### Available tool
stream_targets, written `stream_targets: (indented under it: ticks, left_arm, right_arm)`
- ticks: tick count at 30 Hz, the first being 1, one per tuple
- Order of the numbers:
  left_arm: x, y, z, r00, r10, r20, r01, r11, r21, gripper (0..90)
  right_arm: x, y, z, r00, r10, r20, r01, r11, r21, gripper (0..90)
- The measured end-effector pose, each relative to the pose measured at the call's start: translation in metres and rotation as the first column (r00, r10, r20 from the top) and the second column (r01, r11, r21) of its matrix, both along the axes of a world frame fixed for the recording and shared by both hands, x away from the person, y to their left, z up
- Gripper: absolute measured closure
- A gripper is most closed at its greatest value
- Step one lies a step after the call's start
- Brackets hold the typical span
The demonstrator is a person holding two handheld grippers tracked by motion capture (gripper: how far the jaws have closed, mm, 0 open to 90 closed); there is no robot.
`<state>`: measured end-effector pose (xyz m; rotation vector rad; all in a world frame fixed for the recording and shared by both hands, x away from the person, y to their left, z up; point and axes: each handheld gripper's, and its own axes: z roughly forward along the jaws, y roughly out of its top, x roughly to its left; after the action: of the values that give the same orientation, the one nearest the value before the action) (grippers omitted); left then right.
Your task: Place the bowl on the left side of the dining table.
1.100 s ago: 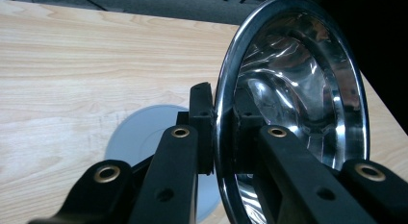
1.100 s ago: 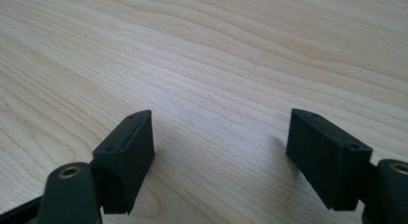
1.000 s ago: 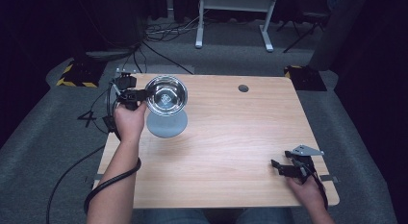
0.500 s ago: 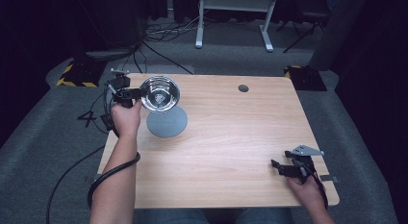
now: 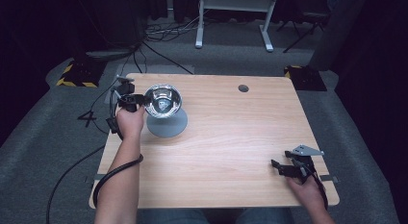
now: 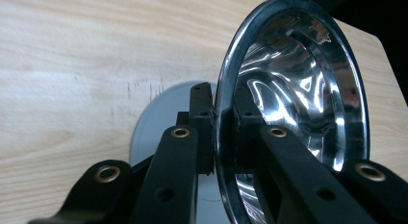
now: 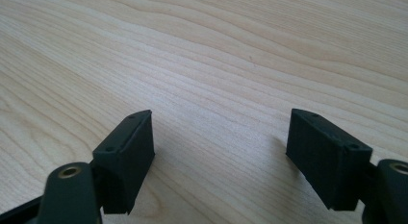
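High view: shiny round steel bowl [image 5: 164, 100] over flat grey disc [image 5: 167, 125], near far-left corner of pale wooden table [image 5: 226, 137]; left gripper [image 5: 136, 100] clamped on bowl's left rim; right gripper [image 5: 279, 167] well right of disc, near front edge.

Left gripper view: black jaws pinching thin mirrored rim [image 6: 222, 137], one inside, one outside; matte disc [image 6: 159, 118] beneath.

Right gripper view: blocky black pads [image 7: 130, 156] spread wide apart over bare grained wood, holding nothing.

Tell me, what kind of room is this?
Probably a lab or recording studio: a bare wooden table on grey carpet, cables trailing over the floor, dark curtains behind, and a handheld left gripper holding a steel bowl.
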<state>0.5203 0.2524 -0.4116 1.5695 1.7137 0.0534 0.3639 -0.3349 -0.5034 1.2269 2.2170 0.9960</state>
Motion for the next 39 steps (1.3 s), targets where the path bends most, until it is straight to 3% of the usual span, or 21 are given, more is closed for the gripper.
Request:
stream_targets:
  ticks: [11, 14, 18, 27, 36, 39]
  left_arm:
    - [0.006, -0.005, -0.023, 0.9971, -0.017, -0.074, 0.017, 0.9999, 0.000, 82.7]
    - [0.008, -0.007, -0.031, 0.9941, -0.013, -0.108, 0.012, 0.9998, -0.016, 82.7]
    - [0.010, -0.011, -0.038, 0.9901, -0.022, -0.139, 0.022, 0.9998, -0.004, 82.7]
    - [0.013, -0.013, -0.047, 0.9852, -0.017, -0.170, 0.016, 0.9998, -0.007, 82.7]
    - [0.014, -0.013, -0.050, 0.9867, -0.018, -0.162, 0.018, 0.9998, 0.000, 82.5]
    - [0.014, -0.010, -0.050, 0.9837, -0.023, -0.178, 0.023, 0.9997, -0.002, 82.4]
  right_arm:
    - [0.000, 0.000, 0.000, 1.0000, 0.000, 0.000, 0.000, 1.0000, 0.000, 24.9]
    - [0.000, 0.000, 0.000, 1.0000, 0.000, 0.000, 0.000, 1.0000, 0.000, 24.9]
    - [0.000, 0.000, 0.000, 1.0000, 0.000, 0.000, 0.000, 1.0000, 0.000, 24.9]
    - [0.000, 0.000, 0.000, 1.0000, 0.000, 0.000, 0.000, 1.0000, 0.000, 24.9]
    - [0.000, 0.000, 0.000, 1.0000, 0.000, 0.000, 0.000, 1.0000, 0.000, 24.9]
    - [0.000, 0.000, 0.000, 1.0000, 0.000, 0.000, 0.000, 1.0000, 0.000, 24.9]
